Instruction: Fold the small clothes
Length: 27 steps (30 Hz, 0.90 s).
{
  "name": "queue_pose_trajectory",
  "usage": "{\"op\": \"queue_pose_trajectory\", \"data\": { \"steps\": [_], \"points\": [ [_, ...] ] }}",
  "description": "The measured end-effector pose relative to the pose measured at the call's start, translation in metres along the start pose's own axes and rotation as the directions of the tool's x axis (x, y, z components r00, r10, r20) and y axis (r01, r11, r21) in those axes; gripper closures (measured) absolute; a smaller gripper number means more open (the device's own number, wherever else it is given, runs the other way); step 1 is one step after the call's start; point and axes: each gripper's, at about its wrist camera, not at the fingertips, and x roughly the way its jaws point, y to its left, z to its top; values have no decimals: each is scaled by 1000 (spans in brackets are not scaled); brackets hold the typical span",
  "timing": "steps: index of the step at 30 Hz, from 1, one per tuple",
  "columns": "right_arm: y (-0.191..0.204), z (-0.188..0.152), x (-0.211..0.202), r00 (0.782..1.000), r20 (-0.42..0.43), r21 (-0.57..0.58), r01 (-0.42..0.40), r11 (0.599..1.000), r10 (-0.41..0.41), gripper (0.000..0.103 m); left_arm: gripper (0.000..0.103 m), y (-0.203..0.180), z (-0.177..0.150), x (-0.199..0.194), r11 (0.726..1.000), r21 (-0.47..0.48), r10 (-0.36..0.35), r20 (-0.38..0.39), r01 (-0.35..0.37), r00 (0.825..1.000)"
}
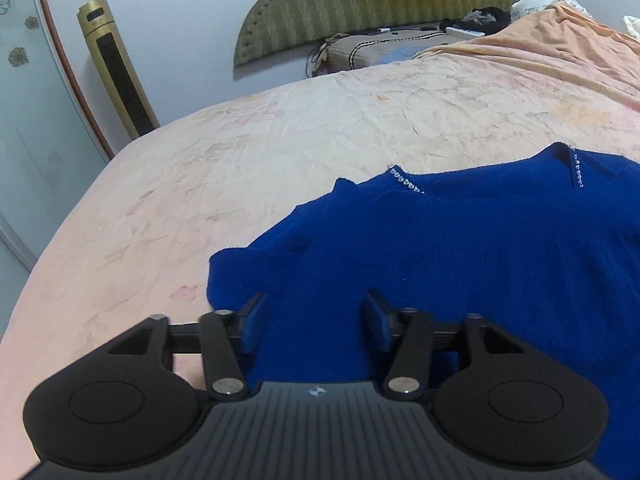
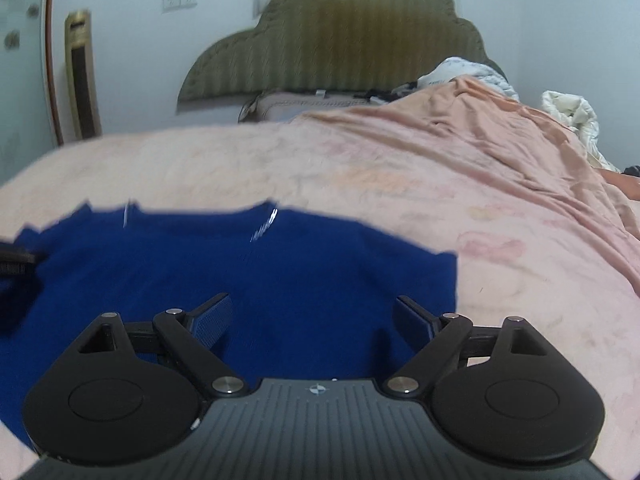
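A: Where is the sweater (image 1: 460,248) lying?
B: On the bed (image 1: 280,140), partly folded. Left claw (image 1: 314,320) and right claw (image 2: 312,320) are hanging released over it. More folds are probably remaining.

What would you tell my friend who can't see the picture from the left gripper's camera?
A bright blue sweater with sparkly beads at the neck lies on a bed with a pale peach bedsheet. The left hand-held gripper hangs over the sweater's near edge, open and pinching nothing. Behind stand a green headboard and a gold tower fan.
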Motion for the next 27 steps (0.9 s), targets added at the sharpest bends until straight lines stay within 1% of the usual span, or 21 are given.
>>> {"op": "queue_pose_trajectory", "data": {
  "steps": [3,4,9,11,14,16,18,19,20,22,25,27],
  "points": [
    [4,-6,11,998,-53,-2,24,1000,-24,13,45,1,-4,2,1000,-14,2,3,-2,1000],
    [5,-9,11,998,-59,5,25,1000,-25,12,45,2,-5,2,1000,-19,1,7,-1,1000],
    [7,-22,9,998,-61,28,31,999,-30,0,37,1,-9,1,999,-26,27,23,-27,999],
    [7,-28,10,998,-58,38,32,999,-30,0,33,1,-11,1,999,-27,38,31,-37,999],
    [7,-32,12,999,-38,37,37,999,-36,0,33,3,-11,-4,998,-54,37,19,-36,999],
    [6,-32,13,999,-38,43,33,999,-31,0,33,6,-13,-16,996,-89,9,13,-8,1000],
    [2,-31,14,999,-39,58,23,998,-21,0,27,6,-20,-31,989,-138,-42,20,44,999],
    [1,-32,14,999,-39,61,21,998,-18,0,21,5,-24,-38,987,-150,-56,24,59,998],
    [1,-32,14,999,-38,63,19,998,-17,0,19,2,-29,-43,986,-152,-69,28,72,997],
    [1,-32,14,999,-37,61,20,998,-18,0,19,-3,-39,-47,986,-147,-76,27,79,997],
    [0,-32,13,999,-35,64,19,998,-17,0,17,-7,-52,-39,985,-149,-84,0,83,996],
    [-1,-33,12,999,-33,72,15,997,-12,0,13,-8,-58,-39,983,-167,-76,33,81,997]
  ]
}}
